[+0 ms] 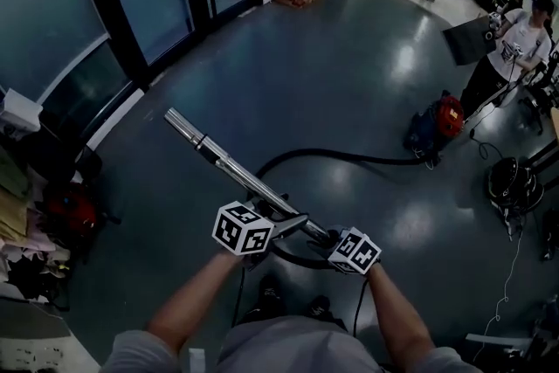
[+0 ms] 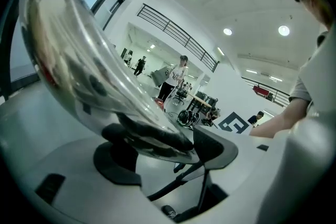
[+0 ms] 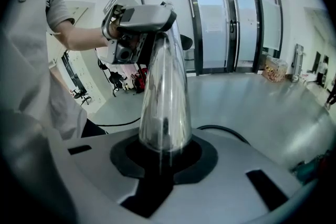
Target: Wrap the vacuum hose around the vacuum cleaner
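the right gripper (image 3: 160, 152) is pinched on the chrome wand (image 1: 223, 155), which rises straight out from between its jaws. the left gripper (image 2: 168, 152), further up the same tube, has its jaws spread. the wand lies across the gap between them and seems to rest there loose rather than clamped.

the hose (image 1: 349, 156) runs off to the right of both grippers, flat along the floor (image 1: 288, 57), to the red and blue vacuum cleaner (image 1: 434, 125), which stands well apart from them. none of the hose is around the cleaner yet.

likely troubles from here:
- only one gripper really holds the wand, and most of the tube sticks out past the left gripper. the far end could dip or swing, and the smooth chrome may twist or slide in the right jaws.
- if the left gripper closes again off centre, its pads could skid off the round tube.
- hauling on the wand would tighten the hose and could drag or tip the cleaner.
- a person (image 1: 515, 48) stands just beyond the cleaner, so a swinging wand or a whipping hose could reach them.
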`<state>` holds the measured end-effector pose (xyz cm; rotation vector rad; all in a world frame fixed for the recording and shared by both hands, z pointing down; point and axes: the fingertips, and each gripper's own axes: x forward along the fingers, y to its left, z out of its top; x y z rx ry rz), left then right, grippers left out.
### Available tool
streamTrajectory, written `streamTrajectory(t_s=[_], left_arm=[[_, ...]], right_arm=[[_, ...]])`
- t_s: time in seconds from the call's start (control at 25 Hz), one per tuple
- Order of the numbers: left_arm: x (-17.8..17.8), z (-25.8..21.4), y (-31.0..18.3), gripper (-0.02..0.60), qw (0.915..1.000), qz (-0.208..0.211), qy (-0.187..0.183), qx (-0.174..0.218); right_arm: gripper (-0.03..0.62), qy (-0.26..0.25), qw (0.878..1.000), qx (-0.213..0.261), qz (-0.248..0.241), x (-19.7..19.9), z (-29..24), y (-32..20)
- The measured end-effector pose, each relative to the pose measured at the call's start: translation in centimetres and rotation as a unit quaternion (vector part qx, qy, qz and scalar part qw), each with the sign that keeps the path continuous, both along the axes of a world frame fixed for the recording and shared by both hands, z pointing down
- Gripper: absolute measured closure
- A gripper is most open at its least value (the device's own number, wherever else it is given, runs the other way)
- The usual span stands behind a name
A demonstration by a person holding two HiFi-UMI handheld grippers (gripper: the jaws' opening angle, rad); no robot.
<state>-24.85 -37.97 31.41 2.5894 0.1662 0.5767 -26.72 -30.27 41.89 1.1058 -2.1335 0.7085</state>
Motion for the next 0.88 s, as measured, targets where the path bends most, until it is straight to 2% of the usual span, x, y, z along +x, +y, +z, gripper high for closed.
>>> streamTrajectory(t_s=[0.2, 0.32, 0.44, 0.56, 0.64, 0.68, 0.8, 0.88], left_arm=[[-2.1, 1.1, -0.9, 0.281, 0.9994, 0.025, -0.022, 0.013], [-3.5, 1.9, -0.5, 0.281, 0.997, 0.054, -0.04, 0.037], [-3.5, 1.2, 1.1, 0.281, 0.9905, 0.106, -0.046, 0.074], [-2.0, -1.2, 3.4, 0.284, 0.9823, 0.153, -0.032, 0.104], [-0.4, -2.8, 4.4, 0.284, 0.9711, 0.176, -0.013, 0.161], [0.6, -3.4, 4.9, 0.284, 0.9623, 0.187, -0.006, 0.197], [3.6, -4.4, 6.2, 0.284, 0.9305, 0.222, -0.004, 0.291], [5.3, -4.6, 7.4, 0.284, 0.9102, 0.253, -0.018, 0.328]], right_arm=[[0.519, 0.03, 0.999, -0.005, 0.009, 0.9, 0.2, -1.6], [0.519, 0.046, 0.999, -0.013, 0.015, 2.0, 0.0, -1.9], [0.519, 0.064, 0.997, -0.029, 0.019, 3.2, -0.7, -2.0], [0.519, 0.076, 0.996, -0.044, 0.022, 4.4, -1.2, -1.8], [0.519, 0.082, 0.995, -0.051, 0.022, 5.2, -1.3, -1.3], [0.519, 0.084, 0.995, -0.053, 0.021, 5.6, -1.6, -1.0], [0.519, 0.089, 0.994, -0.061, 0.013, 7.0, -2.4, 0.2], [0.519, 0.091, 0.993, -0.071, 0.009, 8.1, -2.5, 1.4]])
